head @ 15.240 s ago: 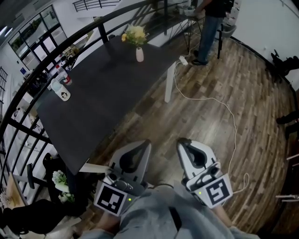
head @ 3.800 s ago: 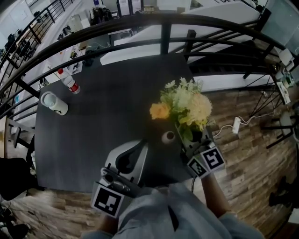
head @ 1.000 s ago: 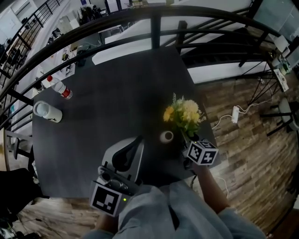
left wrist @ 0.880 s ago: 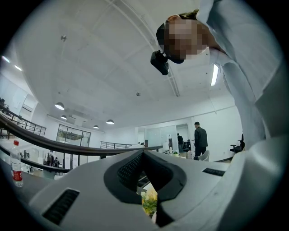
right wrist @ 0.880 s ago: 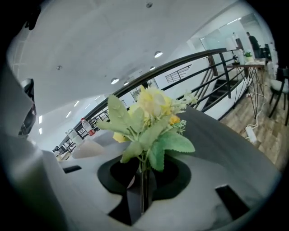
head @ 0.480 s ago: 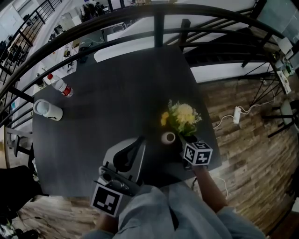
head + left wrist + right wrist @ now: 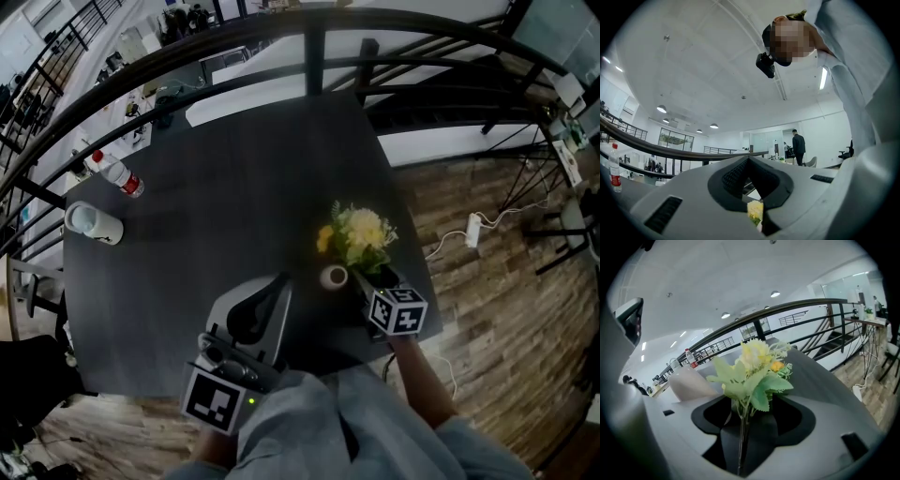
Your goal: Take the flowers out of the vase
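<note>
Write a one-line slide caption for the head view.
Flowers out of the vase, between the right gripper's just-opened jaws.

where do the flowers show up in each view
Head view: flowers right of centre, up and right of the white vase.
Left gripper view: one yellow bloom at the bottom edge, centre.
Right gripper view: flowers fill the centre.
Shared landmark: the red-labelled bottle.

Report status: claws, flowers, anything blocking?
Left claw shut, empty. Right claw just opening, stems loose between its jaws. Flowers out of the vase. Vase upright right beside them, nothing else close.
</note>
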Demonstrator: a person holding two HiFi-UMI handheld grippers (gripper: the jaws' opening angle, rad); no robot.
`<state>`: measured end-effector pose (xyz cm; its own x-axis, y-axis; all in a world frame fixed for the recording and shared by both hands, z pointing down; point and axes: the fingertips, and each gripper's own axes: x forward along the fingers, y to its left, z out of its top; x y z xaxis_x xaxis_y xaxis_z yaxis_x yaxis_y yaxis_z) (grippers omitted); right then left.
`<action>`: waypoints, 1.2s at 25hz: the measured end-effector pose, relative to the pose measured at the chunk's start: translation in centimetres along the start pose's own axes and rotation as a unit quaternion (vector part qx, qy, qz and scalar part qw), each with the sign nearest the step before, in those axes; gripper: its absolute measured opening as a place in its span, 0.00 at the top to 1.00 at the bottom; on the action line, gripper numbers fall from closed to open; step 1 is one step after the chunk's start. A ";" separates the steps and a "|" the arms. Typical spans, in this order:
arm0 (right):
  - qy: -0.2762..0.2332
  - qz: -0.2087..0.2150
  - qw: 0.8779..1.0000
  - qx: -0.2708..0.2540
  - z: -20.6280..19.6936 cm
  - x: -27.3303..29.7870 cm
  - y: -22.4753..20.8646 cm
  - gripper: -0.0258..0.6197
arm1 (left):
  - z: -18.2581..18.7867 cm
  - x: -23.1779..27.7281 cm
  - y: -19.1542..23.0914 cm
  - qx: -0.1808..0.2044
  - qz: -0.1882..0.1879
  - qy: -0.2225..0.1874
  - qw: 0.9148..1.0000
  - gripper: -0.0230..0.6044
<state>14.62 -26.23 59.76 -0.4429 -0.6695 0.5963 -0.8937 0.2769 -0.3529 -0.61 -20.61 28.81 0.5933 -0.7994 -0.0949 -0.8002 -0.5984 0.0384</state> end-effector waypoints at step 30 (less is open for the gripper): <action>-0.224 0.042 0.953 -0.201 14.3 -12.1 9.0 0.54 | 2.4 -0.2 -2.7 0.014 -0.017 -0.037 0.999 0.97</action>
<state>12.99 -25.46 39.05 -0.5196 -0.8354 0.1792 -0.8515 0.5236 -0.0281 1.20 -18.74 26.31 0.6134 -0.7715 -0.1689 -0.7820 -0.6232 0.0069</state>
